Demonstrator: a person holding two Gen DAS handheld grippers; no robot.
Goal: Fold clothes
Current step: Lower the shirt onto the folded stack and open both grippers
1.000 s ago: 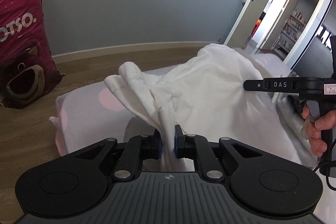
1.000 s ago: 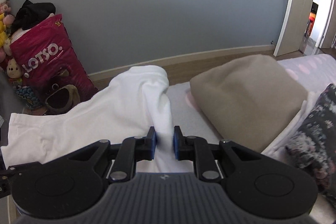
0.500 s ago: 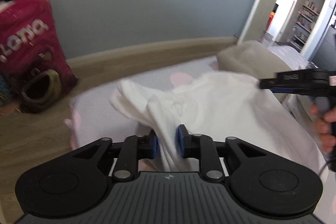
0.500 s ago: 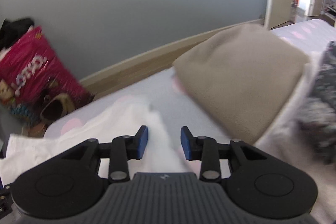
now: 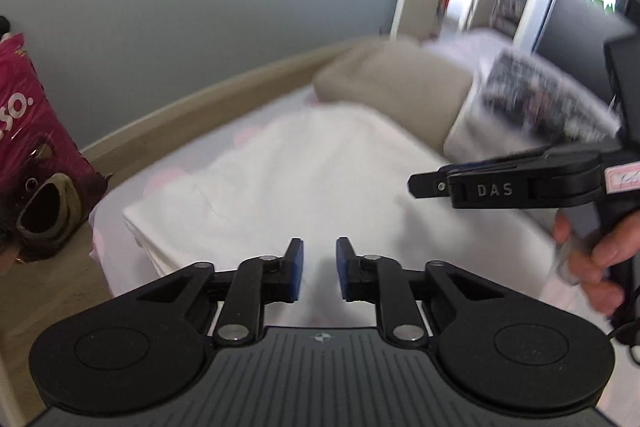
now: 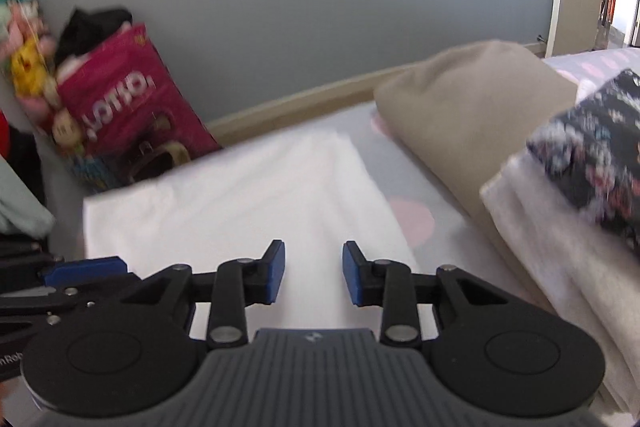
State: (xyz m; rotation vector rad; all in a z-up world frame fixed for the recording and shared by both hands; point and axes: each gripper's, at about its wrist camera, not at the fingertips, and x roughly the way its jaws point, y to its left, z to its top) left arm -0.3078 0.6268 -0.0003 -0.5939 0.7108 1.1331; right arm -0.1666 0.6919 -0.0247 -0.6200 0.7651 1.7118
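Observation:
A white garment [image 5: 304,179] lies folded flat on the bed; it also shows in the right wrist view [image 6: 240,203]. My left gripper [image 5: 319,269] is open and empty just above the garment's near edge. My right gripper [image 6: 314,277] is open and empty over the garment's near part. The right gripper also shows from the side in the left wrist view [image 5: 416,183], held by a hand over the garment's right side.
A beige folded garment [image 6: 472,107] lies at the back right of the bed. A cream pile with a dark patterned cloth [image 6: 592,151] on top sits at the right. A pink bag [image 6: 128,99] and plush toys stand on the floor by the grey wall.
Both grippers held the white garment lifted and bunched. They lowered it onto the bed, the right opened first, then the left. The garment now lies flat.

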